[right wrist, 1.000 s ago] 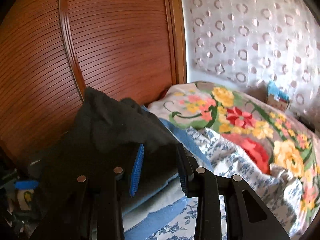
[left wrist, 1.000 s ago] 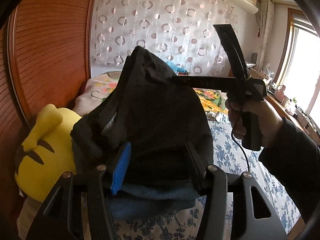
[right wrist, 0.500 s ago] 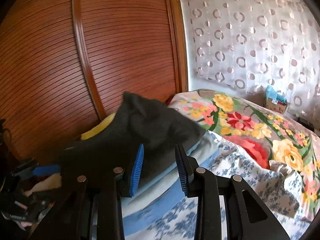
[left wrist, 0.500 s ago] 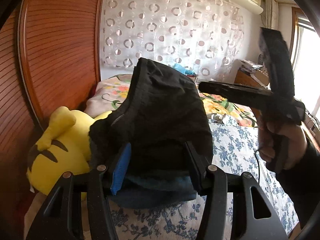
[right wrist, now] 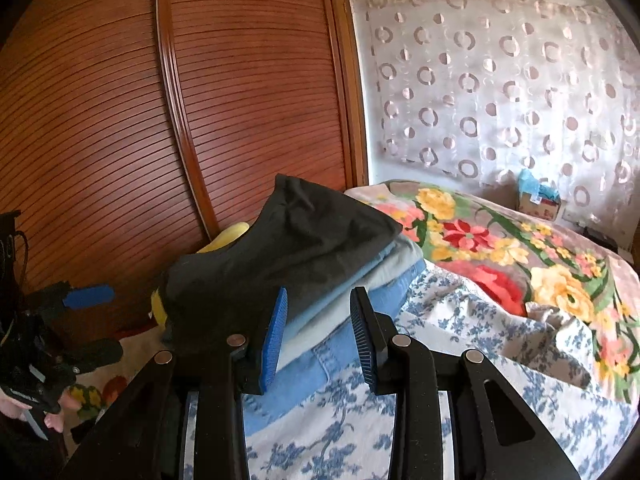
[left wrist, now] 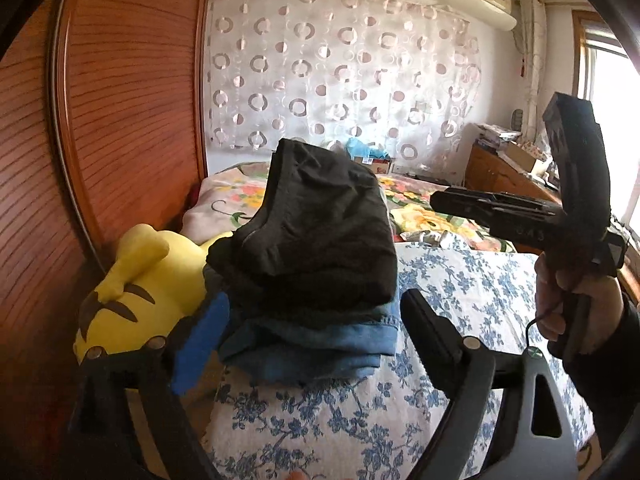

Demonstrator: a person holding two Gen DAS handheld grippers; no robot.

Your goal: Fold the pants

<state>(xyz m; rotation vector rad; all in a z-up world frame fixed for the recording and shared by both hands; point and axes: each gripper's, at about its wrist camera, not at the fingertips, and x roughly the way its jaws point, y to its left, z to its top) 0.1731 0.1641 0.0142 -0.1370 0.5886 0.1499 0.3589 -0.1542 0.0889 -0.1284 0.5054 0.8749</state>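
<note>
Ahead of the left tool, folded black pants are lying atop folded jeans on the bed; both tools are standing released, the right tool just beside the stack.

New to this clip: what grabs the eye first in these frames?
The black folded pants topping a stack of blue folded clothes on the blue-flowered bedspread, between the open left gripper's fingers. Next, the yellow plush toy against the wooden wardrobe, left of the stack.
</note>
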